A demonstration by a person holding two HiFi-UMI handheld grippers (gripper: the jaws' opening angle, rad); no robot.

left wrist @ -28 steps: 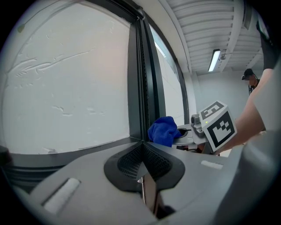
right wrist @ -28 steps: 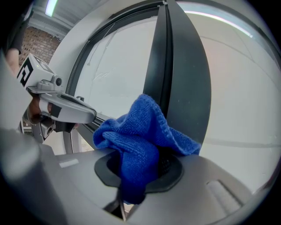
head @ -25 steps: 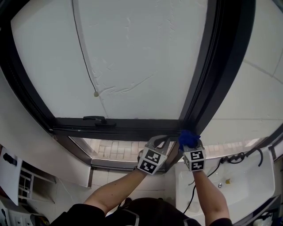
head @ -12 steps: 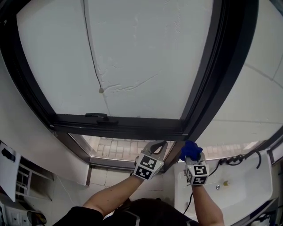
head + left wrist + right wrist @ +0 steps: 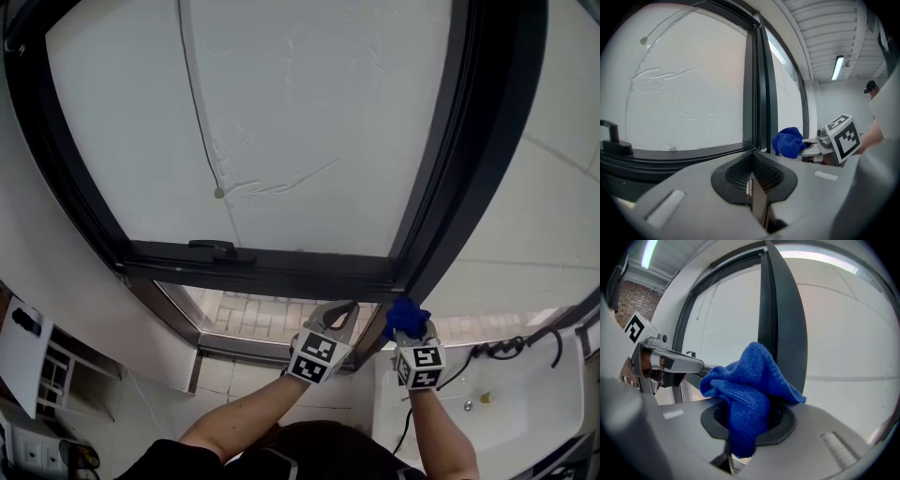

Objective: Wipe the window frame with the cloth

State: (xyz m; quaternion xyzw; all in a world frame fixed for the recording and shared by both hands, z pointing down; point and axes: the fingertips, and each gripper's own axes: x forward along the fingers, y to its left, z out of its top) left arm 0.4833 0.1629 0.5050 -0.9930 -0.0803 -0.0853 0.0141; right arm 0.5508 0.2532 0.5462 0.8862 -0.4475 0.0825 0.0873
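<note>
The dark window frame [image 5: 265, 269] has a thick upright post [image 5: 469, 141] meeting its bottom bar near the middle of the head view. A bunched blue cloth [image 5: 405, 317] sits just below that corner, with my right gripper [image 5: 412, 336] shut on it. In the right gripper view the cloth [image 5: 746, 392] covers the jaws, and the post [image 5: 782, 319] rises right behind it. My left gripper [image 5: 340, 311] is shut with nothing in it, just left of the cloth and under the bottom bar. The left gripper view shows its closed jaws, the cloth [image 5: 789, 142] and the post [image 5: 760, 84].
A window handle [image 5: 217, 248] sits on the bottom bar at left. A thin pull cord with a bead [image 5: 218, 193] hangs across the frosted pane. A white sink [image 5: 525, 412] and a black cable [image 5: 511, 347] lie lower right. A person in a cap [image 5: 871, 87] stands far off.
The right gripper and the cloth have dropped slightly from the frame's corner. The left gripper stays beside it, still shut. The head view has tilted a little.
</note>
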